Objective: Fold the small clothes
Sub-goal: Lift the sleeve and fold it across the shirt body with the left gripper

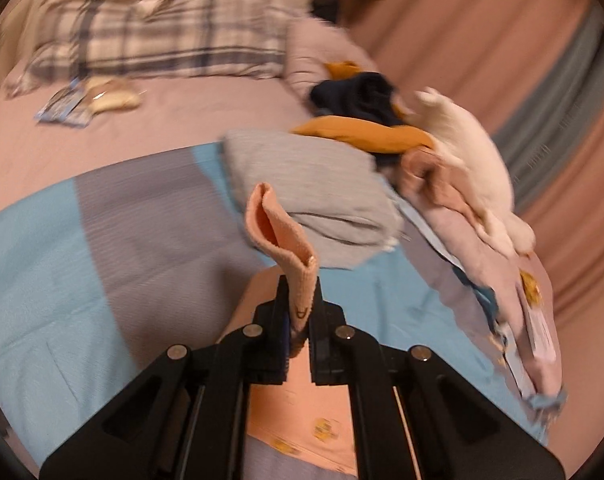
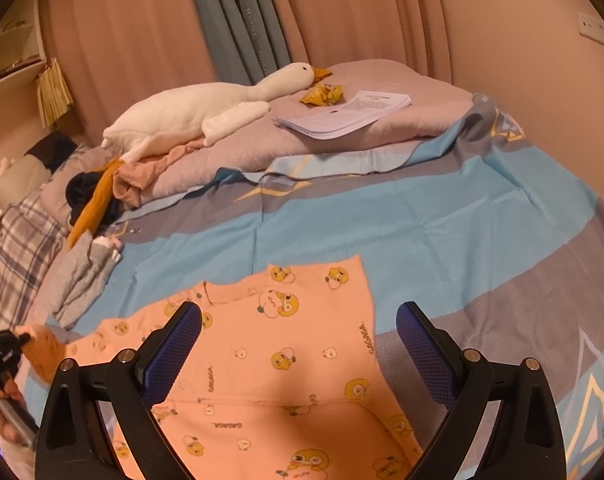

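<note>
A small pink shirt printed with yellow ducks lies spread on the blue and grey bedsheet. My left gripper is shut on the shirt's ribbed sleeve cuff and holds it lifted above the bed; the rest of the shirt hangs below it. That gripper also shows at the far left of the right wrist view, with the sleeve in it. My right gripper is open and empty, hovering over the shirt's body.
A folded grey garment lies just beyond the left gripper. A pile of clothes, a white goose plush and papers rest on a pink quilt. A plaid pillow sits at the head; curtains hang behind.
</note>
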Action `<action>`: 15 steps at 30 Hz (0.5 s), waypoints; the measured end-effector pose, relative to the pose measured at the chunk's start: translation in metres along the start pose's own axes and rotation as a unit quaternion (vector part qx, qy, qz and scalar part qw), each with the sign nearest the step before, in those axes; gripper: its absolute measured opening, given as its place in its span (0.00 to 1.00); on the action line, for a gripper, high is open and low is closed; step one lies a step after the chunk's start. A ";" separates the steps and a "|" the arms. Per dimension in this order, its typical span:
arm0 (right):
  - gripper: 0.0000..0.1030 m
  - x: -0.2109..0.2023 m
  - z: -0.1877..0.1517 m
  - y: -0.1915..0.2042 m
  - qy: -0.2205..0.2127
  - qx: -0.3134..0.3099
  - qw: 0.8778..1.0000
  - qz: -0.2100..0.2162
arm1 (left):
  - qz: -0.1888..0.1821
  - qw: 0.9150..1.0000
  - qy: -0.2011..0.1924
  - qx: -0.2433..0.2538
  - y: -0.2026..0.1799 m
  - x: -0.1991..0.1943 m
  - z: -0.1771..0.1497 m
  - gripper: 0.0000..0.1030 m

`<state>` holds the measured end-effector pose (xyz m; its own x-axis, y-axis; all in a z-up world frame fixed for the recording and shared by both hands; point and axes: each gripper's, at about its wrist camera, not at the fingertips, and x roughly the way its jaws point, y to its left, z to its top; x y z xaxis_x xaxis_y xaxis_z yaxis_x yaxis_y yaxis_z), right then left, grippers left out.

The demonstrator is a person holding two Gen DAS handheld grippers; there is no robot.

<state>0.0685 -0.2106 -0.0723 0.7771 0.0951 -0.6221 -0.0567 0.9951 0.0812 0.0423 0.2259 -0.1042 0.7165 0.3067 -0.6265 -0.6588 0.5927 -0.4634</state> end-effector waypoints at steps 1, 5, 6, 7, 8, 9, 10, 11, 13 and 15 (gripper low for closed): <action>0.94 0.000 0.000 0.000 -0.001 0.001 1.000 0.000 | -0.008 1.000 0.000 0.011 -0.008 -0.004 -0.004 0.05; 0.94 -0.002 0.000 -0.001 -0.002 0.003 1.000 0.001 | -0.046 0.997 0.005 0.067 -0.043 -0.014 -0.024 0.05; 0.94 -0.001 0.000 -0.001 -0.002 0.003 1.000 0.001 | -0.053 0.996 0.008 0.076 -0.049 -0.014 -0.026 0.05; 0.94 -0.001 0.000 -0.001 -0.002 0.002 1.000 0.001 | -0.064 0.994 0.014 0.090 -0.059 -0.015 -0.033 0.05; 0.94 -0.001 0.000 -0.001 -0.002 0.002 1.000 0.001 | -0.070 0.992 0.017 0.100 -0.066 -0.016 -0.038 0.05; 0.94 -0.002 0.001 -0.002 -0.002 0.002 1.000 0.001 | -0.076 0.991 0.021 0.112 -0.072 -0.016 -0.044 0.05; 0.94 -0.001 0.000 -0.002 -0.002 0.002 1.000 0.001 | -0.081 0.988 0.025 0.126 -0.080 -0.017 -0.050 0.05; 0.94 -0.001 0.000 -0.002 -0.001 0.002 1.000 0.002 | -0.088 0.985 0.031 0.144 -0.090 -0.017 -0.060 0.05; 0.94 -0.001 -0.001 -0.002 -0.002 0.003 1.000 0.001 | -0.097 0.980 0.042 0.166 -0.101 -0.016 -0.072 0.05; 0.94 0.000 0.000 -0.002 0.000 0.003 1.000 0.002 | -0.112 0.974 0.060 0.190 -0.116 -0.013 -0.088 0.06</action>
<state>0.0684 -0.2130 -0.0725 0.7767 0.0981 -0.6222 -0.0549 0.9946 0.0883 0.0892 0.0876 -0.0972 0.7851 0.0630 -0.6162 -0.3408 0.8746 -0.3448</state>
